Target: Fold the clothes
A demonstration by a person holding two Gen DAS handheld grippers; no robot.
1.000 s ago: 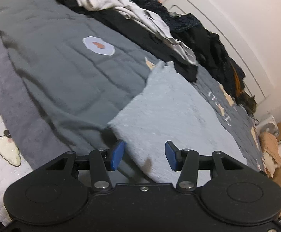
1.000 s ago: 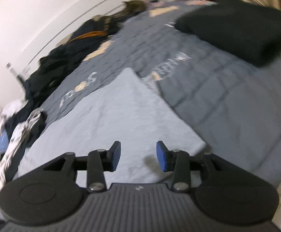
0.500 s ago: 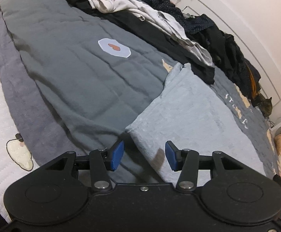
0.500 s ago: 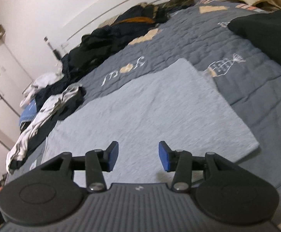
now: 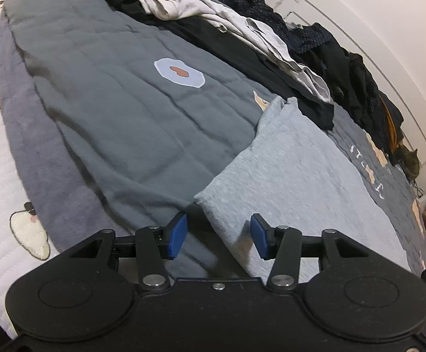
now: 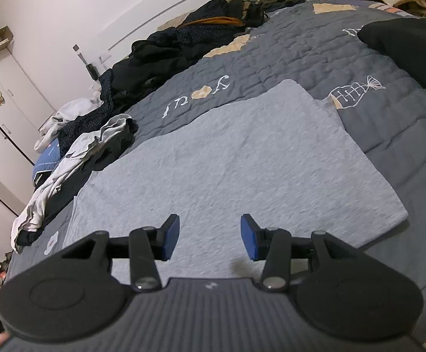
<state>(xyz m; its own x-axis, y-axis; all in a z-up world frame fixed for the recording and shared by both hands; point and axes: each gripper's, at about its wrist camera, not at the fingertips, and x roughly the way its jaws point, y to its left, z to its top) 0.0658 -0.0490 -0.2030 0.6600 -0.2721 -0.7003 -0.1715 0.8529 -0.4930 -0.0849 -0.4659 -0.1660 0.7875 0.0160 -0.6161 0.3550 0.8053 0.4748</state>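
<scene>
grey cloth [image 6: 236, 158] lies flat and folded on the bed [image 5: 119, 94], both the left gripper [image 5: 217, 236] and right gripper [image 6: 210, 233] hang half open holding nothing, and the pile [image 6: 166, 50] of clothes looks not yet folded.

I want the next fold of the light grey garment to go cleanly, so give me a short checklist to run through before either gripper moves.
1. Left gripper free: ok, jaws open, nothing between them.
2. Right gripper free: ok, jaws open, nothing held.
3. Light grey folded knit garment lying flat on the dark grey quilted bedspread: ok, near-rectangular, no big wrinkles.
4. Near left corner of the garment within the left gripper's line: ok, it lies just ahead of the jaws.
5. Garment clear of the heap of black and white clothes: cannot tell at the far corner, where the two look close.
6. Layers underneath aligned: cannot tell, hidden.
</scene>
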